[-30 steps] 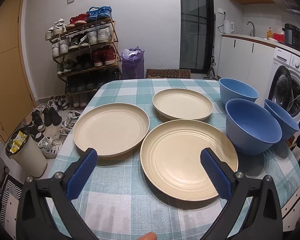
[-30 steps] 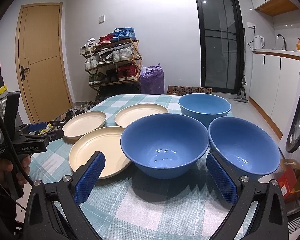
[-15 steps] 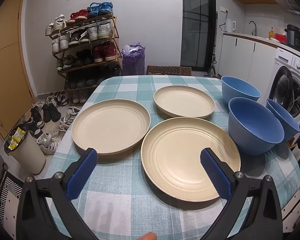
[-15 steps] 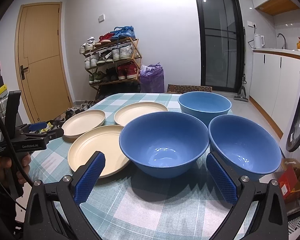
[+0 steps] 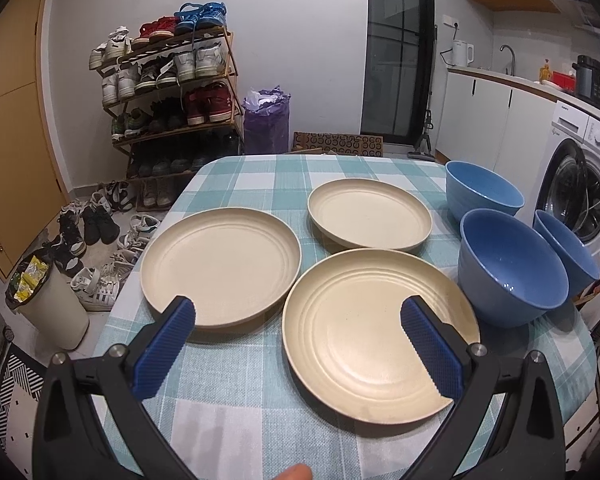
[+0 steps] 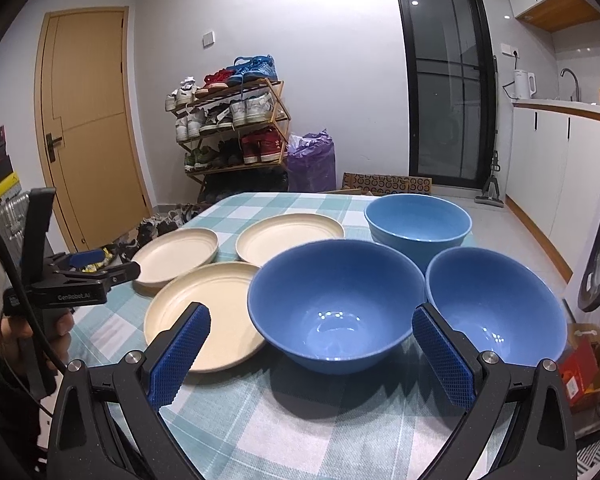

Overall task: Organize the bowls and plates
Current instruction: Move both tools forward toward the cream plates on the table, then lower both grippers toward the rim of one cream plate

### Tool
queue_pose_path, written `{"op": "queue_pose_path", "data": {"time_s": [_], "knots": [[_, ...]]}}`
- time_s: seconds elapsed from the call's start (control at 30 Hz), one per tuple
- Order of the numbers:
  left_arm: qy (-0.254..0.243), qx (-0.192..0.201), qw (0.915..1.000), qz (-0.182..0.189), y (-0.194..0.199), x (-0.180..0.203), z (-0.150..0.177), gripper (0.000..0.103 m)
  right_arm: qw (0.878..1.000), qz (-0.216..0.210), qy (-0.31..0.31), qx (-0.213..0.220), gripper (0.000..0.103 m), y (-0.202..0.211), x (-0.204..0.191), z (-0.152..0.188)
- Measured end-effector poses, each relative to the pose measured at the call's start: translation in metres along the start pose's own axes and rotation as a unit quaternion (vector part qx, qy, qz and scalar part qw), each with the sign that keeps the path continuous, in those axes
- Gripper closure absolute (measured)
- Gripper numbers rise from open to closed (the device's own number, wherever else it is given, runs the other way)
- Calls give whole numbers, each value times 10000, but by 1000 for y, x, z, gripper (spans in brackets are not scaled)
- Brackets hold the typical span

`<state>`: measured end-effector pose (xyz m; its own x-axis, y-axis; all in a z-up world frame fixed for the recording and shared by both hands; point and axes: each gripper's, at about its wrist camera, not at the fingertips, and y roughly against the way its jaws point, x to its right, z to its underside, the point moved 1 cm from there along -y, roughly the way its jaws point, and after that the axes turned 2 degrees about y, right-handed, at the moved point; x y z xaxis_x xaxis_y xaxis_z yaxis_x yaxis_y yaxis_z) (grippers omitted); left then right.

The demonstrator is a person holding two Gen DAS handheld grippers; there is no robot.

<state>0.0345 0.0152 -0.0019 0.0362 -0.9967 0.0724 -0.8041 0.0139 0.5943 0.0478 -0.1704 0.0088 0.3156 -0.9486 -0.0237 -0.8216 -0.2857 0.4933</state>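
Left gripper [image 5: 298, 320] hangs low over the table's near edge, jaws spread wide with nothing between them; its blue pads [image 5: 166, 346] frame the near cream plate [image 5: 380, 334] without touching it. Right gripper [image 6: 310, 338] is just as wide apart and empty, poised in front of the near blue bowl [image 6: 336, 304].

On the checked tablecloth [image 5: 236, 396], the near cream plate is bare. Just left of it and a little farther off sits the left cream plate [image 5: 220, 266], also bare, the two rims nearly meeting. Behind them the far cream plate [image 5: 370, 214] lies bare too.

To the right, the near blue bowl holds nothing, only light glints in its bottom. The right blue bowl [image 6: 496, 308] stands just beside it, rims close, and it is empty as well. Past both, the far blue bowl [image 6: 418, 220] stands alone; as much of its inside as shows is empty.

Compared with a second ago, the left camera sits a touch higher and the plates read slightly lower in view; plates and bowls themselves have not shifted, and both grippers remain wide.

Beyond the table: a shoe rack [image 5: 172, 92] and a purple bag [image 5: 266, 120].
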Motion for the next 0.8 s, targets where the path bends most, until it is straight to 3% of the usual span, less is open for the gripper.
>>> {"op": "queue_pose_path", "data": {"time_s": [0.8], "knots": [[45,232,9997,-62,-6,-12,-61,0,9995,-302,-7,-51,0,-15,0,-83]]}}
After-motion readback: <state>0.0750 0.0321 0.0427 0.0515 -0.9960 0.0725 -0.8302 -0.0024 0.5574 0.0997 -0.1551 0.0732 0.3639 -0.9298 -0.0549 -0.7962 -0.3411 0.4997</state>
